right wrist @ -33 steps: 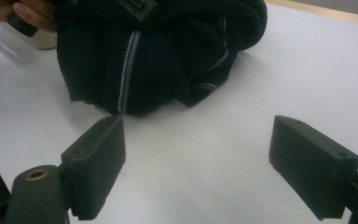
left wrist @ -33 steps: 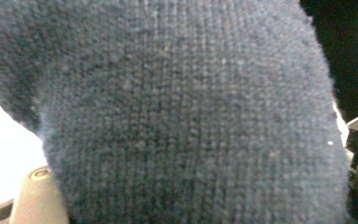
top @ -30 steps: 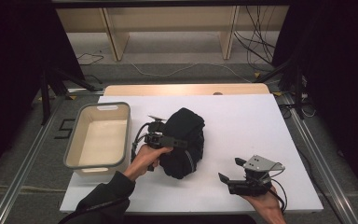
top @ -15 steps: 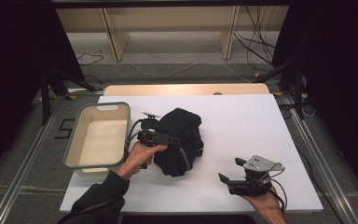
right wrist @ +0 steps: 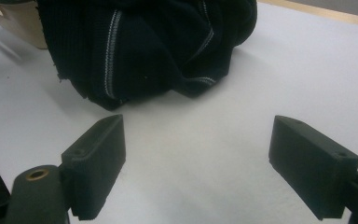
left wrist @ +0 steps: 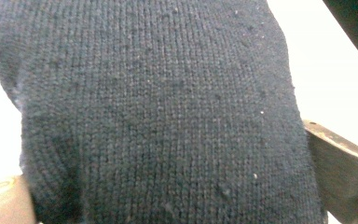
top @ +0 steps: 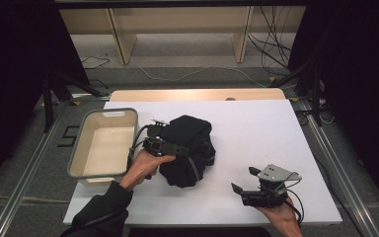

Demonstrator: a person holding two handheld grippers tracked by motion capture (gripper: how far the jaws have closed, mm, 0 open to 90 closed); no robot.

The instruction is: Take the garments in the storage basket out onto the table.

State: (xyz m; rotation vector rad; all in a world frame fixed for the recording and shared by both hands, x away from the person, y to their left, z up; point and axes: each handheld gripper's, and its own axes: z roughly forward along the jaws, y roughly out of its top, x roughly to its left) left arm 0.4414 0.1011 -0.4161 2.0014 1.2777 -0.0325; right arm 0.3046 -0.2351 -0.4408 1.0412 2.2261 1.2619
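Currently the left gripper (top: 177, 147) is clamped on a dark navy knitted garment with thin pale stripes (top: 190, 150), lifting part of the bundle off the white table top (top: 256, 133); the rest sags onto the table just right of the beige rectangular plastic tub (top: 106, 145). Left gripper view: knit fabric (left wrist: 158, 116) presses right up to the lens, jaws mostly buried, only a dark jaw edge at the right and a tan bit at bottom left. Right gripper (top: 242, 180) sits near the front right of the table, held in the person's right hand (top: 279, 217), jaws spread wide with nothing between them. Right gripper view: garment (right wrist: 144, 46) well ahead, apart from the jaws, its top cut off; tub corner (right wrist: 21, 18) barely visible.
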